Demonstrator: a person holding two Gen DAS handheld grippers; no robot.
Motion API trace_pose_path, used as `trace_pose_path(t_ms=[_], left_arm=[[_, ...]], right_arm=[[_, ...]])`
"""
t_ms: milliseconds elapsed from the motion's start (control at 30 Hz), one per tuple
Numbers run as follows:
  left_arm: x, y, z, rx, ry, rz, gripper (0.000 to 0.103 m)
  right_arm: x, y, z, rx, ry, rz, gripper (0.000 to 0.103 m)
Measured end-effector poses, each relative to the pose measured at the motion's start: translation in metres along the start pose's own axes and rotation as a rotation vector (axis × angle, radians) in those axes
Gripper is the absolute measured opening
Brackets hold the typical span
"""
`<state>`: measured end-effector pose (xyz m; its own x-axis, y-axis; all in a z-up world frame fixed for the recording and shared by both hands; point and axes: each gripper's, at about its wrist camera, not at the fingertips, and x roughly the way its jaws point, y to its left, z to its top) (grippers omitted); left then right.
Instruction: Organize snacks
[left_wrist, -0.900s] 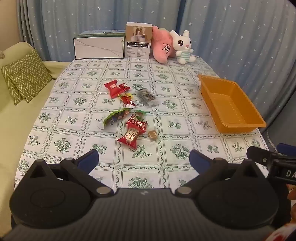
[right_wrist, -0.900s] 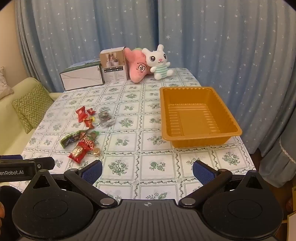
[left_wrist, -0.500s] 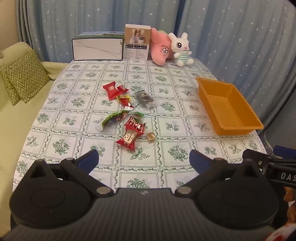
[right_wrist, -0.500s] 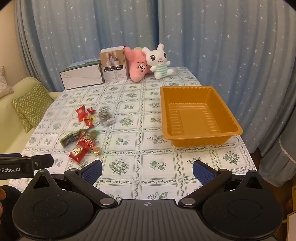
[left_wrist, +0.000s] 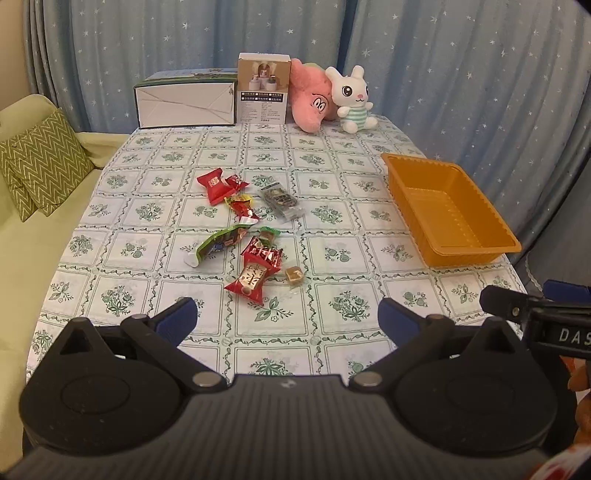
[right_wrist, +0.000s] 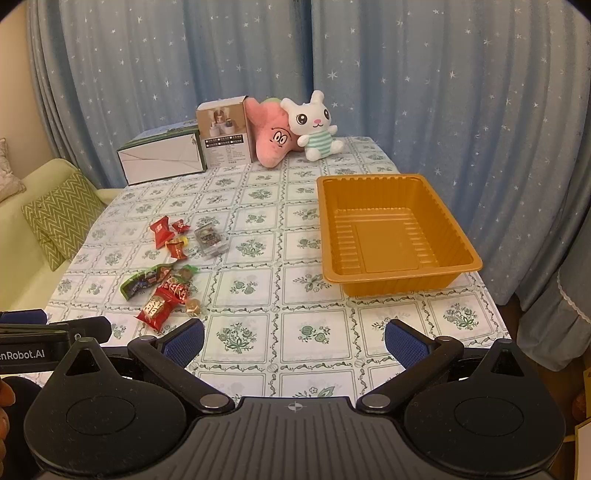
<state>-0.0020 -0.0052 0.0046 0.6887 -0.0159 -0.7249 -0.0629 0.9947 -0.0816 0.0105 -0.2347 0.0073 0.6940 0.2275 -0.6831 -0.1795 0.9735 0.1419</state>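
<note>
Left gripper (left_wrist: 287, 313), right gripper (right_wrist: 294, 340): jaws spread, nothing held, above the table's near edge. Snacks (left_wrist: 255, 275): clustered mid-table, left of the tray; nearest red wrapper's long axis runs away from the gripper. Risk: overlapping wrappers may be snagged together. Orange tray (right_wrist: 399, 275): empty, long axis front-to-back.

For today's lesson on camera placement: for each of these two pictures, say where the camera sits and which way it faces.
Left wrist: on the left gripper at the table's near edge, facing the scattered snacks; its open fingers show, with the right gripper alongside.
Right wrist: on the right gripper, further right, facing the empty orange tray; open fingers show.
Both share snacks, tray and white bunny.
</note>
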Motion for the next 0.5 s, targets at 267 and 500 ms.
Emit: trace_pose_path(t_ms=[267, 500], left_arm=[[-0.0009, -0.0019, 0.0005, 0.004, -0.002, 0.0, 0.103], [-0.0029, -0.002, -0.0001, 0.003, -0.005, -0.003, 0.103]], right_arm=[[-0.0009, -0.0008, 0.0008, 0.002, -0.002, -0.002, 0.103], [-0.0008, -0.0017, 0.0005, 0.003, -0.002, 0.0, 0.103]])
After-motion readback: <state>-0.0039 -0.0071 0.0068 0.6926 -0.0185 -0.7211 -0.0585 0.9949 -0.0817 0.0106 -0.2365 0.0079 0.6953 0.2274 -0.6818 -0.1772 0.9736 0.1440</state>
